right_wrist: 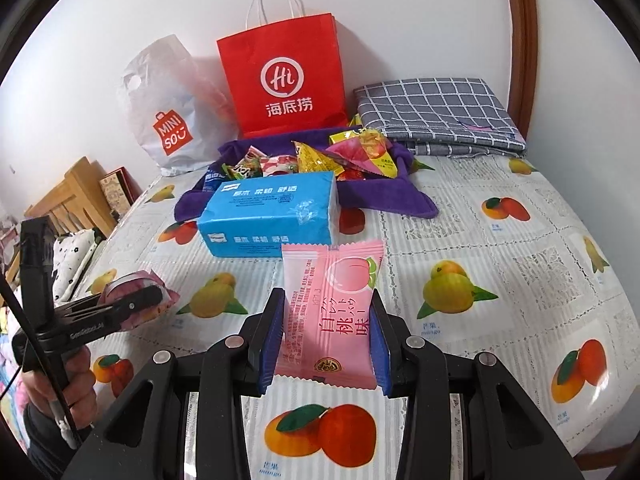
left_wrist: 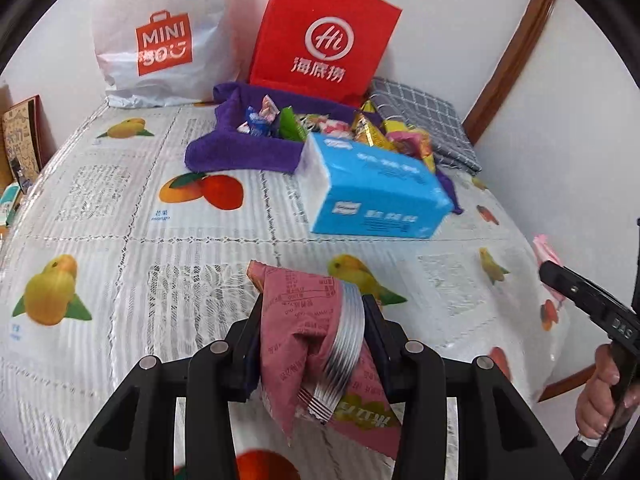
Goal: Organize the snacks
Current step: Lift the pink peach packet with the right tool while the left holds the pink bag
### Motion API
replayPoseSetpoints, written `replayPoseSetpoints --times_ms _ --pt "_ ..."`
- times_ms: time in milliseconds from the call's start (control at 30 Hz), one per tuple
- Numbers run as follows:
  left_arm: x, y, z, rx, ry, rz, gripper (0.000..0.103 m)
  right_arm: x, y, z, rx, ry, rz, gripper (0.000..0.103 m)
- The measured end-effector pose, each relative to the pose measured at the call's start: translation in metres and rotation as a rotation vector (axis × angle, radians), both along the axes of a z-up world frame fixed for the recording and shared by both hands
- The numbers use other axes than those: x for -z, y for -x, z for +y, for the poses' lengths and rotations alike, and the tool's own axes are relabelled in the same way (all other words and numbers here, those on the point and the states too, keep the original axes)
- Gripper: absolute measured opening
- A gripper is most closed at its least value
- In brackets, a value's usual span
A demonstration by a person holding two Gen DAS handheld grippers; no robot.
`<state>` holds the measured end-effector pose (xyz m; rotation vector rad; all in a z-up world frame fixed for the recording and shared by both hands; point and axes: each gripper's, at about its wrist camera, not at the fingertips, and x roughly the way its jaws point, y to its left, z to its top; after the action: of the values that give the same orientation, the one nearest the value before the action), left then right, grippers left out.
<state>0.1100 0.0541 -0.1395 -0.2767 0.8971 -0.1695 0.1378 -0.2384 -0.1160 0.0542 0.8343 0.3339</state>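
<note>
Pink peach packet [right_wrist: 330, 312] is pinched upright by the right claw [right_wrist: 326, 344]; one crumpled maroon packet [left_wrist: 308, 340] is pinched by the left claw [left_wrist: 310, 344].

A: Left gripper [left_wrist: 312, 344]?
B: Jaws drawn in, clamped on a dark pink packet [left_wrist: 304, 320], raised off the table. From the right wrist camera it sits far left, fingers levelled toward the middle.

A: Right gripper [right_wrist: 326, 328]?
B: Jaws pressing both edges of a pale pink packet [right_wrist: 332, 312], held upright between the blue pads [right_wrist: 269, 344].

A: Hands?
B: Left hand [right_wrist: 56, 380] wraps its handle low down. Right hand [left_wrist: 600, 396] grips its handle at the frame's right edge, fingers curled round.
</note>
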Motion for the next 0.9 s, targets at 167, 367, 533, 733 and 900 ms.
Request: replayPoseSetpoints --times_ms 167,367,533,733,900 --pt "-0.023 0.013 -0.002 -0.021 0.003 -0.019 0.041 -0.013 0.003 -0.005 0.008 0.012 -0.020 0.039" --pt "-0.048 0.015 -0.005 -0.034 -0.005 -0.037 0.041 -0.029 0.002 -0.006 0.011 0.000 -0.042 0.039" --pt "-0.065 0.010 -0.005 -0.025 -0.006 -0.053 0.041 -0.041 -0.004 -0.002 0.021 0.025 -0.056 0.039" --pt "-0.083 -0.001 -0.004 -0.015 -0.005 -0.076 0.041 -0.048 -0.019 0.002 0.015 0.010 -0.035 0.039" --pt "-0.095 -0.015 0.000 -0.013 -0.016 -0.093 0.041 -0.052 -0.036 0.007 0.005 0.011 -0.029 0.039"
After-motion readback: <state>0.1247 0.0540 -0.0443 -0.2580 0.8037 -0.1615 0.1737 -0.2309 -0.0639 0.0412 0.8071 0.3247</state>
